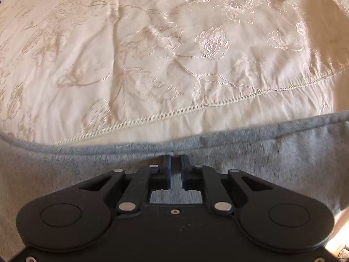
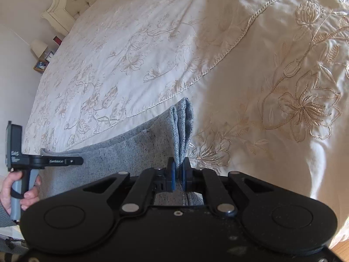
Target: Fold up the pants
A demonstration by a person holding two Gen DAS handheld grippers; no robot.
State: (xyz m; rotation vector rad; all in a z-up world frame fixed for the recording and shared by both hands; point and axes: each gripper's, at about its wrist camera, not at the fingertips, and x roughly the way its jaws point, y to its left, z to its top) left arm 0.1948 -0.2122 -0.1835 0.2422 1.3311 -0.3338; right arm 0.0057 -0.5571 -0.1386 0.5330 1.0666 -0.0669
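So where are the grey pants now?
The grey pants lie on the embroidered bedspread near its edge, pinched between the right tongs and left tongs.

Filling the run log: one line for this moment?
left gripper: shut on grey pants edge | right gripper: shut on bunched pants end | surface: embroidered bedspread

Here's the bed point(image 2: 130, 50), dressed in a cream bedspread point(image 1: 152, 54) stitched all over with beige flowers and vines. A hemstitched seam point(image 1: 165, 114) runs across it, sweeping from about 8 o'clock up toward 3 o'clock in the left wrist view. The cover is rumpled, with soft creases through the middle. Lying directly on it, along the near edge at 6 o'clock, are the grey pants point(image 1: 261, 152), spread wide across the cover. In the right wrist view the pants point(image 2: 135, 148) stretch from 6 o'clock out toward 9 o'clock, one bunched end standing up near centre.
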